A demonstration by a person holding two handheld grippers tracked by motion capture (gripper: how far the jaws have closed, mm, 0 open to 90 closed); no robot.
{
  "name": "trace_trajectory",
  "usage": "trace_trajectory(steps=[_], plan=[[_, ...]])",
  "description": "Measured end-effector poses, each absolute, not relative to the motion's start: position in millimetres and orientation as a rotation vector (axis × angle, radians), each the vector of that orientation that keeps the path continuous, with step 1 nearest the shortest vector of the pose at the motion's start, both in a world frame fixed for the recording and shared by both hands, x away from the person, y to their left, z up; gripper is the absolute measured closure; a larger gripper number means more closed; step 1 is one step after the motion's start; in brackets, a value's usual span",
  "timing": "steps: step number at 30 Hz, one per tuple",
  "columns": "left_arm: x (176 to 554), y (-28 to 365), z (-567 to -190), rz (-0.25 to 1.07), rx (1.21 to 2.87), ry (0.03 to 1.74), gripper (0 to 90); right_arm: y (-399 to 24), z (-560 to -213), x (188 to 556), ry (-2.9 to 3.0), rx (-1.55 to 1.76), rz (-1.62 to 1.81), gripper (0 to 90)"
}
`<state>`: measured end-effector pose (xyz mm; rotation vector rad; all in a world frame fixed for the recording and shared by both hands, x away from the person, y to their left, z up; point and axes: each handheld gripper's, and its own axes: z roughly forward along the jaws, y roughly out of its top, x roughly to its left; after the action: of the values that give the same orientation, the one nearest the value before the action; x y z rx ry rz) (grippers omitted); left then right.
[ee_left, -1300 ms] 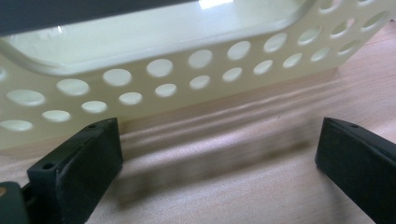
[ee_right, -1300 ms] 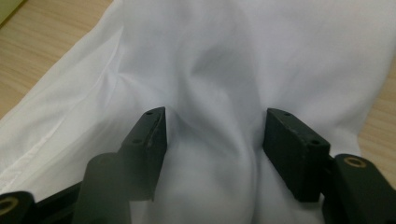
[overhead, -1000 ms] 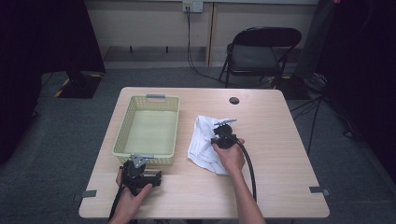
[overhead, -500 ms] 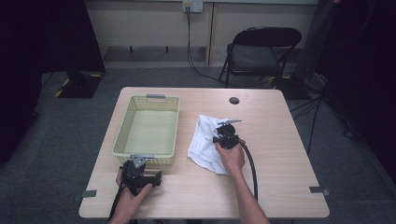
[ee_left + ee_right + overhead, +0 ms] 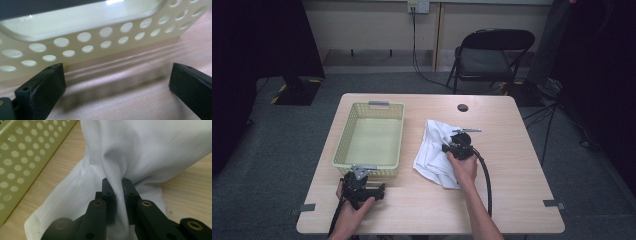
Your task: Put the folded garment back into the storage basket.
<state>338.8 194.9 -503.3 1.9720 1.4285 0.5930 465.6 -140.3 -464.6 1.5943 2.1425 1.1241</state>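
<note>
White cloth (image 5: 437,150): thin, smooth woven fabric, crumpled into soft folds, with a hemmed corner lying flat. It lies on the table right of centre, just beside the basket's right wall. A raised ridge of it is pinched up off the wood.

Right gripper (image 5: 117,182): black, two flat-faced jaws on pinned linkage arms with brass-coloured pivots. The jaws have just been closing and are now clenched on a fold of the white cloth, which bunches between the pads. In the high view the right gripper (image 5: 451,145) sits over the cloth's middle, with a thick black cable trailing toward the near edge.

Left gripper (image 5: 362,186): black, with a grey three-cornered plate on top. It rests on the table near the near-left corner, just before the basket's near wall. The jaws are released and stand wide apart, with nothing between them but bare wood.

Basket (image 5: 369,137): pale yellow-green plastic, rectangular, with rounded corners, walls perforated with rows of round holes and a smooth floor. It sits left of centre.

Table (image 5: 512,185): light wood-grain laminate, rectangular, with a dark round grommet at the far side.

Room: grey carpet, a black folding chair (image 5: 489,57) beyond the far edge, beige wall panels with a socket and hanging cable, and dark drapes at both sides.
</note>
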Motion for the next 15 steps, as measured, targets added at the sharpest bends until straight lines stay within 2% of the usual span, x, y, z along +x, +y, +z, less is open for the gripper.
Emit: trace_trajectory(steps=[15], plan=[[339,195,-503,0.593,1.973,1.428,0.0,-149,-446,455,2.101,1.582,1.251,83.2]])
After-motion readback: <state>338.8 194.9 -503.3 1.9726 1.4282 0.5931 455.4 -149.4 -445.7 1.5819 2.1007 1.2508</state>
